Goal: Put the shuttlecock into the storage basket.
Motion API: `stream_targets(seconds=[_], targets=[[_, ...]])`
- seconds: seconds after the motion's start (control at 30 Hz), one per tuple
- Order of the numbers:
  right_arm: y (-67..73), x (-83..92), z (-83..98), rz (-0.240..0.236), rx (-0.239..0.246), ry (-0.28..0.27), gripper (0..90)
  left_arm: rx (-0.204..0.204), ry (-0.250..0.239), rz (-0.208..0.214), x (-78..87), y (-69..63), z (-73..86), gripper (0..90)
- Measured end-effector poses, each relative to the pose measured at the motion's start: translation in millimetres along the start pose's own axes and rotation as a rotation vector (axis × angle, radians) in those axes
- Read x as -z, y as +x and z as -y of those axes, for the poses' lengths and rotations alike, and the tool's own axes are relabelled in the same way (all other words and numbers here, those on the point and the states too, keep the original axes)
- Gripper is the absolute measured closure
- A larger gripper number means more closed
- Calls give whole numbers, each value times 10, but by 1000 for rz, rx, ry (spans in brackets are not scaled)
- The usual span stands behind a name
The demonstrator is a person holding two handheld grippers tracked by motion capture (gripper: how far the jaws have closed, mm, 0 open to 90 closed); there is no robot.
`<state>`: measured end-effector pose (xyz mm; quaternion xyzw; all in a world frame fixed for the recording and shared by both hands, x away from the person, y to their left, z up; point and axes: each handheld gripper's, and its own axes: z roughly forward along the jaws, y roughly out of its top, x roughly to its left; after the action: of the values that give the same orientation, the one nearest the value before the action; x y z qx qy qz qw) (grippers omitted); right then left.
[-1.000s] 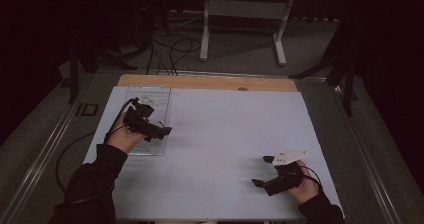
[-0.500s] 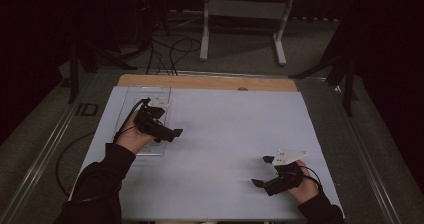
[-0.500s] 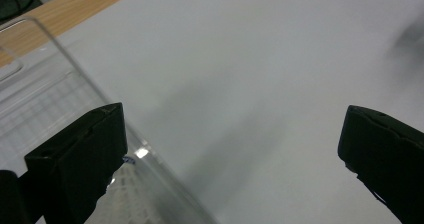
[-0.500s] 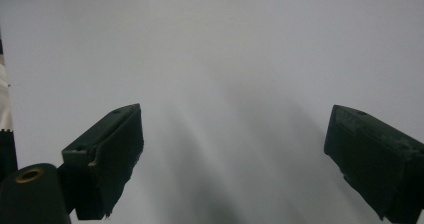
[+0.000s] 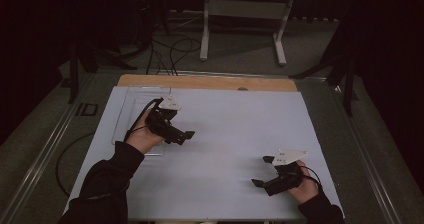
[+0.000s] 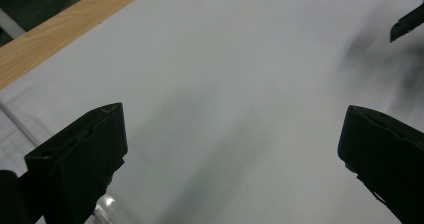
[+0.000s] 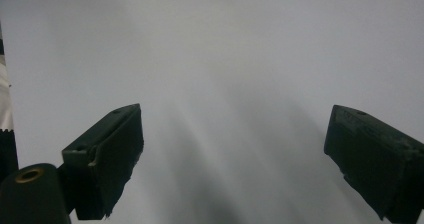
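**Both grippers empty over the white sheet**

Your left gripper (image 5: 186,134) hovers with jaws spread wide, holding nothing, just beside the clear tray (image 5: 131,100) near the table's far left corner. Your right gripper (image 5: 264,170), also released, sits near the right front edge.

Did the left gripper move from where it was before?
Yes. The left gripper slid right, off the clear tray and toward the middle of the white sheet.

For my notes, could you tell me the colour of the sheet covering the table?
The sheet is plain white, seen best in the high view.
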<state>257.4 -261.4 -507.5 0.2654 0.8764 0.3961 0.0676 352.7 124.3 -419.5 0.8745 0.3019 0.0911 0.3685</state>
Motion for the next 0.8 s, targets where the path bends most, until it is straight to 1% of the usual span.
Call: stream_targets(seconds=[0.1,0.13,0.23,0.3,0.43,0.5,0.7,0.8], targets=[[-2,-3,2,-3,-3,0,90,-18,12,7,-12,-28,-18,0],[-1,-4,1,-3,-4,1,90,-30,11,8,-16,-46,-23,0],[-2,-5,-1,-3,0,-1,90,-44,15,11,-27,-80,-42,0],[-1,-6,-3,0,3,-1,90,-50,12,16,-34,-102,-56,0],[0,-3,-3,0,3,-4,90,-55,3,37,-49,-148,-81,0],[-2,-1,0,1,1,-2,90,-56,7,46,-67,-171,-86,0],[-2,3,3,0,1,-2,91,-73,-6,74,-100,-222,-95,0],[2,-2,2,1,1,3,90,-78,-11,73,-121,-241,-96,0]])
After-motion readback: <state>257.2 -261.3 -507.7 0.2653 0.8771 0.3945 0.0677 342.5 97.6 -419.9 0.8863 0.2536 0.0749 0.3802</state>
